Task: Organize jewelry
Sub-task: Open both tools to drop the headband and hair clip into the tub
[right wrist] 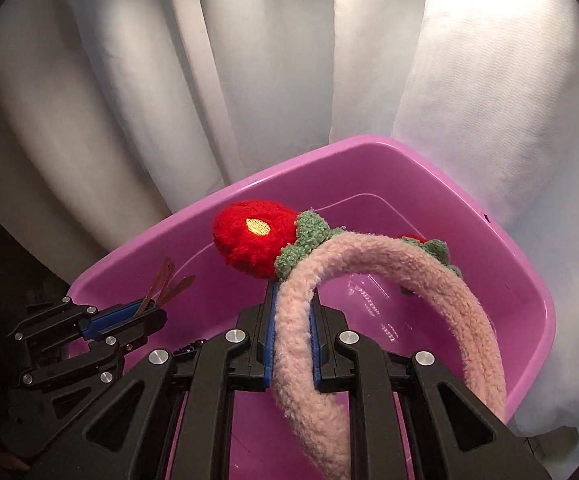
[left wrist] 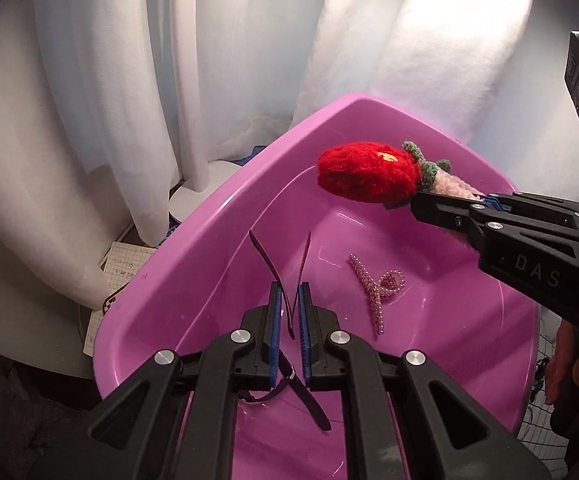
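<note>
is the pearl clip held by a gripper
No, the pearl clip lies loose on the tub floor, while the left gripper pinches a dark strap.

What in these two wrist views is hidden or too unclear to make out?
- Left view: far end of the dark strap passes under the left gripper.
- Left view: writing on the paper is too small.
- Right view: pearl hair claw in the pink tub is faint and blurred.
</note>
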`<state>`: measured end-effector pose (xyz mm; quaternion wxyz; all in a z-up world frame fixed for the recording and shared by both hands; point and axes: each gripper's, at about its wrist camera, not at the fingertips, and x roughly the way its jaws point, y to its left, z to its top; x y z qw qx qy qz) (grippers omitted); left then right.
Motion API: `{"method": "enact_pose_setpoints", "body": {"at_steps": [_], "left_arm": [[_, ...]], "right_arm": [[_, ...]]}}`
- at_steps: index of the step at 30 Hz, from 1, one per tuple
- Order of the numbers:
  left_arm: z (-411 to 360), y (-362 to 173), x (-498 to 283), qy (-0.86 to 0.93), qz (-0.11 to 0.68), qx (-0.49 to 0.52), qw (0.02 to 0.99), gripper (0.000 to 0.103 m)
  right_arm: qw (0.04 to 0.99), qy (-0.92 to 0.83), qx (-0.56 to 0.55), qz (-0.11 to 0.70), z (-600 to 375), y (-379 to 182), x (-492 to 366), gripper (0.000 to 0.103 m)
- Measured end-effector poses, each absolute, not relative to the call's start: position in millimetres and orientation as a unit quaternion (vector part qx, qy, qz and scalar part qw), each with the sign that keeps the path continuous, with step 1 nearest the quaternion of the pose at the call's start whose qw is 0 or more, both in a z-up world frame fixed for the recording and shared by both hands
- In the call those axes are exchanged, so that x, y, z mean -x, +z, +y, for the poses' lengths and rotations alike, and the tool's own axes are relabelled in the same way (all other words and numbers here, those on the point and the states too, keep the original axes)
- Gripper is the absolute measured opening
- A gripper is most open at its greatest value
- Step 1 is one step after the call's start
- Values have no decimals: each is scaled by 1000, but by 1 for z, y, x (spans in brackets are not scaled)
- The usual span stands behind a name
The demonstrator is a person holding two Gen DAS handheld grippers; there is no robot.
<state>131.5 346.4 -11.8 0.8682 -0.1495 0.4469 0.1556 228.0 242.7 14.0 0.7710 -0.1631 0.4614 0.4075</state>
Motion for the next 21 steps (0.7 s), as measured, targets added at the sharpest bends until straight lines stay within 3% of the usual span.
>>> {"method": "enact_pose_setpoints", "body": {"at_steps": [11,13,14,15,17,21], "left_arm": [[353,-24,-134,165,471,152,853,11],[352,-23,-133,170,469,145,854,18],[350,-21,-133,174,468,139,855,31],[350,-21,-133,180,466,133,856,55],[350,-16,-128,186,453,132,862,76],[349,-12,-126,192,450,124,863,77]], "right_arm": [[757,384,172,501,252,-10,-246,17],[762,375,172,500,252,-11,-249,35],[764,372,167,500,249,-11,-252,43],[765,372,162,500,247,-10,-253,45],[768,369,161,498,244,-8,-255,45],[772,364,158,496,236,-8,-258,45]]}}
